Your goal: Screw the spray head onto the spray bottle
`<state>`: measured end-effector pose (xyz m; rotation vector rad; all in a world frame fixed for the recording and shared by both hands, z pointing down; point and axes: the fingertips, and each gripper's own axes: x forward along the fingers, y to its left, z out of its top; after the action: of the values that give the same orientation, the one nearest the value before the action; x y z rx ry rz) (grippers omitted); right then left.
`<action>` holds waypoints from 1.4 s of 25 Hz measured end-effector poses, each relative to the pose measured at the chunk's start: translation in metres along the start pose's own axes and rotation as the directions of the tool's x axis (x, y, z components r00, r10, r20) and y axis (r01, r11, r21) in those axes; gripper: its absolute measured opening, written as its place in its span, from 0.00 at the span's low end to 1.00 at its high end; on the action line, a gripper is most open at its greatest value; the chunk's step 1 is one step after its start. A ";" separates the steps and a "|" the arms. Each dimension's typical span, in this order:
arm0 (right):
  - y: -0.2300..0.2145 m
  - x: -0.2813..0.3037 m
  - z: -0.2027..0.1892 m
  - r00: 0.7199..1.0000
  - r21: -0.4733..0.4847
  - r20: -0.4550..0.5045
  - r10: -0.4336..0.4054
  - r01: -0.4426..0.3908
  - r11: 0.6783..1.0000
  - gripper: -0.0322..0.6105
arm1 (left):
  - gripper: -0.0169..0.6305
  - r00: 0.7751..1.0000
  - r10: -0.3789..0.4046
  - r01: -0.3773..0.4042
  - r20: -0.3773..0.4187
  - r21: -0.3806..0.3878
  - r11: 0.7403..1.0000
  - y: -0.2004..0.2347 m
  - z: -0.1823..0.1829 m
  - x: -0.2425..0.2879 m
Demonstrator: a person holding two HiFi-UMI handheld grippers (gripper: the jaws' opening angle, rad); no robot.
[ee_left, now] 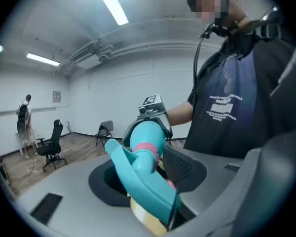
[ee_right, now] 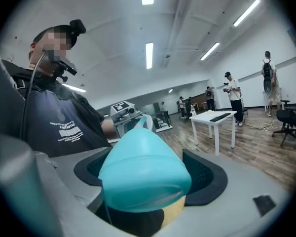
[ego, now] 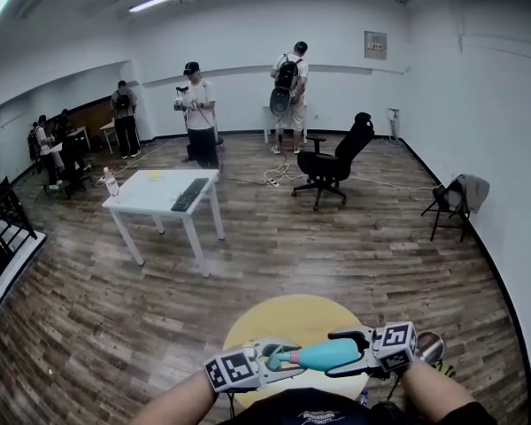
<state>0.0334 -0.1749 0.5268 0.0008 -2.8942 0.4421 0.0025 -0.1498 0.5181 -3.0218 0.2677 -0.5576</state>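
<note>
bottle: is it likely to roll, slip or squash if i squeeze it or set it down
Probably rolls: the bottle looks rounded and lies sideways in the right tongs. Its smooth, glossy skin may slip under a light grip. It is likely light and a bit squashy, since it looks like thin plastic, though any contents cannot be seen.

In the right gripper view the spray bottle fills the right claw and hides nearly all the spray head (just a sliver shows), while the round yellow surface lies half covered in the head view.
</note>
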 end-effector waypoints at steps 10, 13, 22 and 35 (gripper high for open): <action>-0.010 -0.007 0.013 0.996 0.075 0.083 -0.014 0.008 0.997 0.75 | 0.50 0.983 0.117 -0.082 0.142 -0.229 0.970 0.034 0.007 -0.034; -0.029 -0.035 0.008 0.988 0.131 0.124 -0.096 0.079 0.988 0.75 | 0.57 0.932 0.239 -0.106 0.271 -0.427 0.898 0.064 0.005 -0.086; -0.011 -0.013 0.007 0.998 0.000 0.033 -0.052 0.052 0.999 0.75 | 0.42 0.998 0.016 -0.004 0.059 -0.189 0.982 0.018 0.000 0.005; -0.013 -0.020 0.012 0.993 0.093 0.105 -0.046 0.036 0.995 0.75 | 0.47 0.993 0.062 -0.035 0.096 -0.258 0.966 0.031 0.002 -0.009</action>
<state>0.0508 -0.1916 0.5156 0.1012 -2.9692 0.5834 -0.0101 -0.1783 0.5105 -3.2679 0.4396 -0.3871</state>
